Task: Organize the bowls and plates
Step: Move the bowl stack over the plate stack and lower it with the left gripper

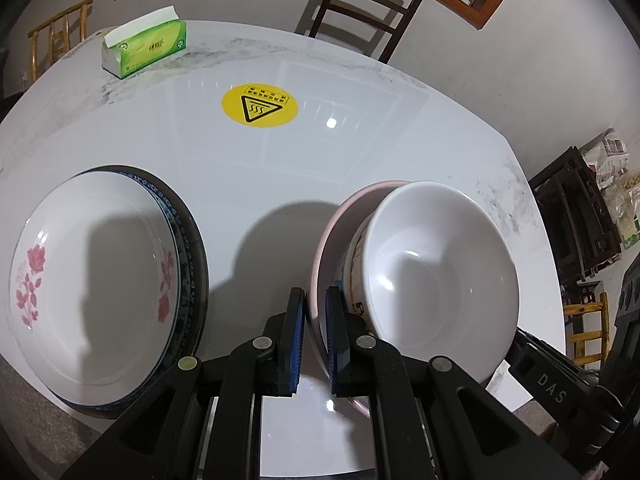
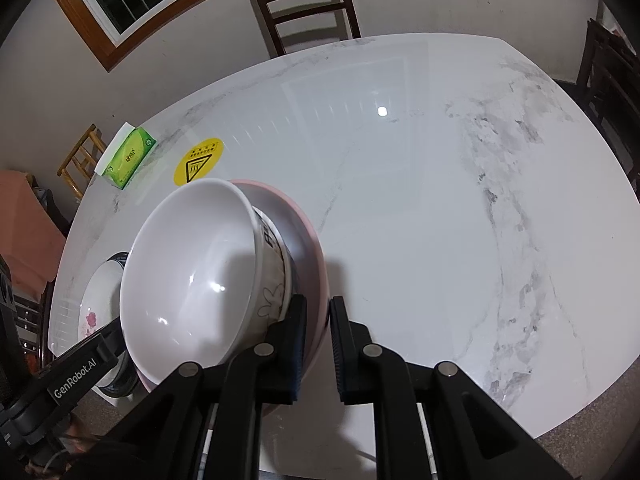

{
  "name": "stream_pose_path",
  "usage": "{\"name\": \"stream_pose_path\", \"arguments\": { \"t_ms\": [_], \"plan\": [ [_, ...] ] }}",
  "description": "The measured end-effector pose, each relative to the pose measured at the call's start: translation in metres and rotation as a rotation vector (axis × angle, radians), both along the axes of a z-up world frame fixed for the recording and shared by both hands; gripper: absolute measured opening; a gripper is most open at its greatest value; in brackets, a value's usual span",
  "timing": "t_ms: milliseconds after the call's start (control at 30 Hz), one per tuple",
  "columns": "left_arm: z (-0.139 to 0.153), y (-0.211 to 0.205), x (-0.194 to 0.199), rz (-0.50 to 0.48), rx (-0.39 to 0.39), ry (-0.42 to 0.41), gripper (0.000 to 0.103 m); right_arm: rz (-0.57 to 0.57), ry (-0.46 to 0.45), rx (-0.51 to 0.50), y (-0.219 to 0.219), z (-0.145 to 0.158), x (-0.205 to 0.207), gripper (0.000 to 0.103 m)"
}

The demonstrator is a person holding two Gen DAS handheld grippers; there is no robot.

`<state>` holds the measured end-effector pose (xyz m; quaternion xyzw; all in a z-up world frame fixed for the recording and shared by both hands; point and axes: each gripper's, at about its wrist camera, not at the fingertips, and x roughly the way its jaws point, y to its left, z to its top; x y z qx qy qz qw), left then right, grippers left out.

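A white bowl (image 1: pixel 436 272) (image 2: pixel 192 264) with drawings on its outside sits nested in a wider pink-rimmed bowl (image 1: pixel 340 216) (image 2: pixel 304 232) near the table's front edge. My left gripper (image 1: pixel 315 294) is shut on the pink bowl's left rim. My right gripper (image 2: pixel 318 302) is shut on the same bowl's right rim. To the left lies a white plate with pink roses (image 1: pixel 92 280) (image 2: pixel 98 300), stacked on a dark blue-patterned plate (image 1: pixel 192 248) (image 2: pixel 120 388). Whether the pink bowl rests on the table or hangs just above it I cannot tell.
The white marble table (image 1: pixel 360 152) (image 2: pixel 420 220) carries a green tissue pack (image 1: pixel 148 46) (image 2: pixel 128 158) at the far left and a yellow warning sticker (image 1: pixel 259 105) (image 2: pixel 198 162). A dark wooden chair (image 1: pixel 368 4) (image 2: pixel 308 4) stands behind it.
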<state>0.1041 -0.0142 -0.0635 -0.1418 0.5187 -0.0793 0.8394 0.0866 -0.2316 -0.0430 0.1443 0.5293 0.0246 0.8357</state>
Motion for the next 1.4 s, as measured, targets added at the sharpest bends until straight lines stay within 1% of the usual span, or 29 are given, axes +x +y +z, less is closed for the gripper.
{"name": "stream_pose_path", "arguments": {
  "t_ms": [267,500,700,900,1167,1400],
  "plan": [
    [0.013,0.013,-0.004,0.018,-0.001,-0.014,0.006,0.03,-0.015,-0.011,0.016,0.014,0.002,0.013],
    [0.028,0.037,-0.01,0.059,-0.002,-0.032,0.006,0.073,-0.036,-0.012,0.043,0.031,0.004,0.013],
    [0.044,0.066,-0.015,0.1,0.002,-0.047,0.006,0.119,-0.055,-0.014,0.075,0.045,0.007,0.013],
    [0.055,0.106,-0.023,0.159,0.01,-0.065,0.006,0.18,-0.065,-0.011,0.114,0.054,0.01,0.013],
    [0.057,0.152,-0.036,0.228,0.023,-0.064,0.006,0.253,-0.053,-0.006,0.159,0.055,0.011,0.013],
    [0.052,0.183,-0.045,0.268,0.03,-0.047,0.006,0.293,-0.028,-0.007,0.191,0.049,0.011,0.013]
  ]
}}
